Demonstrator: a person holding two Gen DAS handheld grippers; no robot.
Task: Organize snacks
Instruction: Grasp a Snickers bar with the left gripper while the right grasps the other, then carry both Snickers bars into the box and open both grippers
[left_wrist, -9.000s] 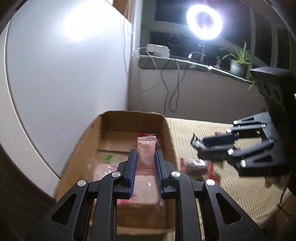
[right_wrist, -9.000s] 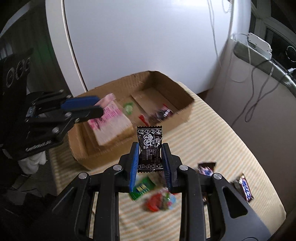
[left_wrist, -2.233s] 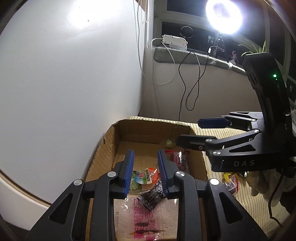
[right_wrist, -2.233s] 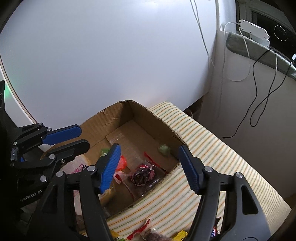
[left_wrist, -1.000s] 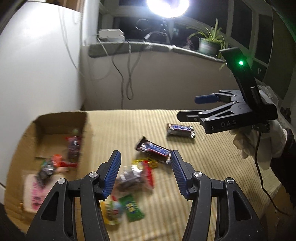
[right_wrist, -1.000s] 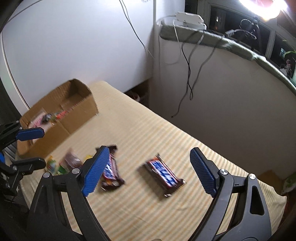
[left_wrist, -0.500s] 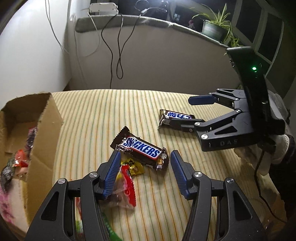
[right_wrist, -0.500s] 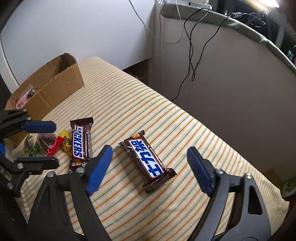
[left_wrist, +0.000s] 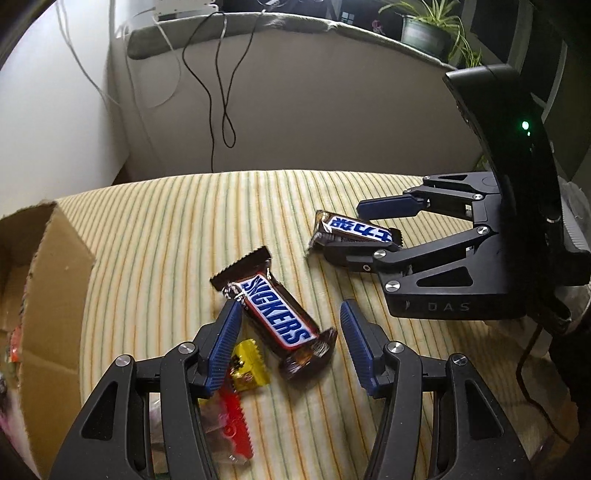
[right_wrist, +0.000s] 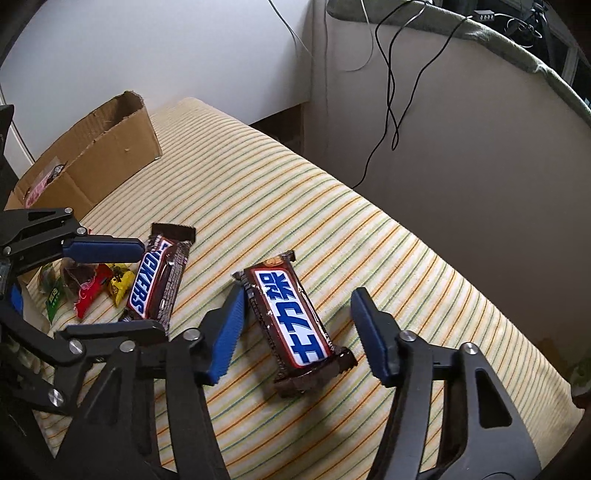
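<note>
Striped cloth (right_wrist: 332, 206) in yellow, green and orange covers the surface where two brown chocolate bars lie well apart, each framed by a black hand-held gripper with blue pads. On the left wrist view, the left gripper (left_wrist: 290, 341) hangs low over the Snickers bar (left_wrist: 275, 314), its jaws apart with the bar lying between them; the left pad (left_wrist: 225, 341) sits right at the bar's edge, while the other pad stands clear of the wrapper. On the right wrist view, the right gripper (right_wrist: 297, 332) straddles the second bar (right_wrist: 291, 325), the one printed with blue foreign script, and its jaws have just been closing; a gap shows on both sides of the wrapper. Small sweets (right_wrist: 92, 286) in red, yellow and green wrappers lie in a cluster just beside the Snickers bar, partly under the left gripper's fingers. Cardboard box (right_wrist: 110, 158) stands open at the far left edge of the cloth, with a pink packet (right_wrist: 42, 182) visible inside. Black cables (left_wrist: 218, 92) hang down the pale wall behind, and a potted plant (left_wrist: 424, 33) stands on the ledge above
</note>
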